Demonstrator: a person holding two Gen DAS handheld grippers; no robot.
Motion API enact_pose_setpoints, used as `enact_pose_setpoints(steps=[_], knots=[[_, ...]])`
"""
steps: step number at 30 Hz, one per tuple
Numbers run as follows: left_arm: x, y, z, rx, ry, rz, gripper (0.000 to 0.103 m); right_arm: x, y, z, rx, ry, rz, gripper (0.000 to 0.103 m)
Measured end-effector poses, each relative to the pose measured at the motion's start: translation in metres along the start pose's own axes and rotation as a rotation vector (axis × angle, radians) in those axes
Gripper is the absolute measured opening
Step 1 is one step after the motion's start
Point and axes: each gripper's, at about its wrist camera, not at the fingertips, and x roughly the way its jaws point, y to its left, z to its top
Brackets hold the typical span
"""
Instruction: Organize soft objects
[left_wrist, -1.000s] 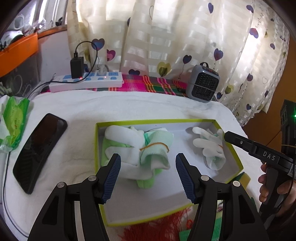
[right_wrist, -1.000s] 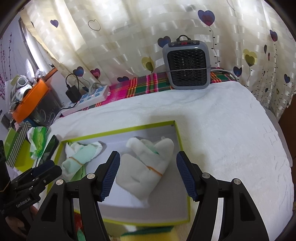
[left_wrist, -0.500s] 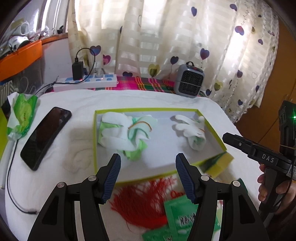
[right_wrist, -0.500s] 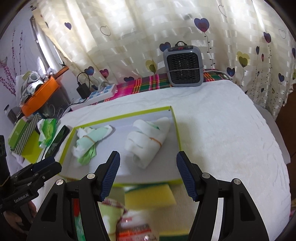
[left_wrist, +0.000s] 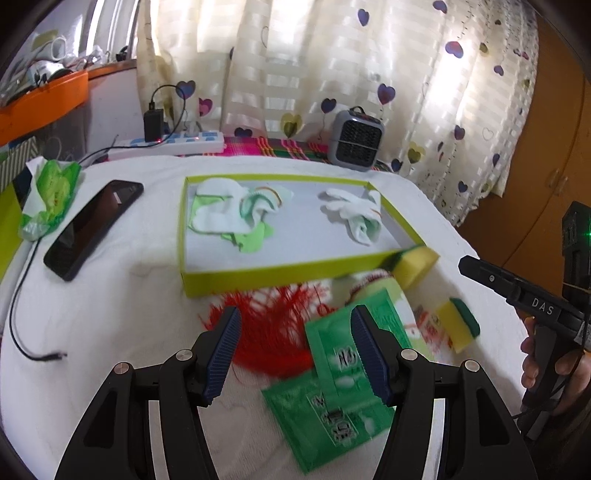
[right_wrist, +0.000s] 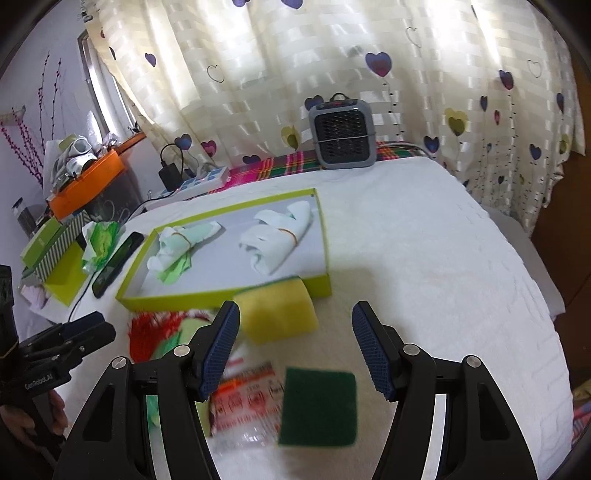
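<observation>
A shallow green-edged box (left_wrist: 258, 277) (right_wrist: 236, 291) lies on the white-covered table. Inside it are a white-and-green glove bundle (left_wrist: 236, 214) (right_wrist: 177, 247) at left and a white glove bundle (left_wrist: 354, 214) (right_wrist: 280, 236) at right. In front of the box lie a yellow sponge (left_wrist: 415, 264) (right_wrist: 277, 310), a green-backed sponge (left_wrist: 458, 325) (right_wrist: 317, 406), a red fringed item (left_wrist: 273, 332) (right_wrist: 147, 332) and green packets (left_wrist: 343, 387). My left gripper (left_wrist: 295, 354) is open and empty above the red item and packets. My right gripper (right_wrist: 295, 347) is open and empty above the sponges.
A black phone (left_wrist: 92, 229) and a green tissue pack (left_wrist: 48, 199) lie left of the box, with a cable (left_wrist: 22, 332). A power strip (left_wrist: 166, 142) and small grey heater (left_wrist: 354, 140) (right_wrist: 341, 134) stand at the back. Boxes (right_wrist: 55, 251) sit at the table's left.
Both grippers have pulled back from over the box towards the near edge. The sponges, red item and packets have come into view. Both stayed open and empty.
</observation>
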Motion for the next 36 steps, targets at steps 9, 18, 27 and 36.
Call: enact_pose_setpoints(steps=[9,18,27,36], knots=[[-0.004,-0.007,-0.020,0.031,0.022,-0.015,0.061,-0.006,-0.006,-0.023,0.010,0.017,-0.014,0.064],[-0.005,-0.010,-0.033,0.039,0.050,-0.042,0.061,-0.007,-0.010,-0.040,0.023,0.036,-0.019,0.064],[0.000,-0.021,-0.043,0.049,0.073,-0.069,0.061,-0.008,-0.018,-0.050,0.049,0.048,-0.021,0.064],[0.007,-0.032,-0.043,0.066,0.089,-0.084,0.066,0.002,-0.024,-0.053,0.060,0.083,-0.006,0.068]])
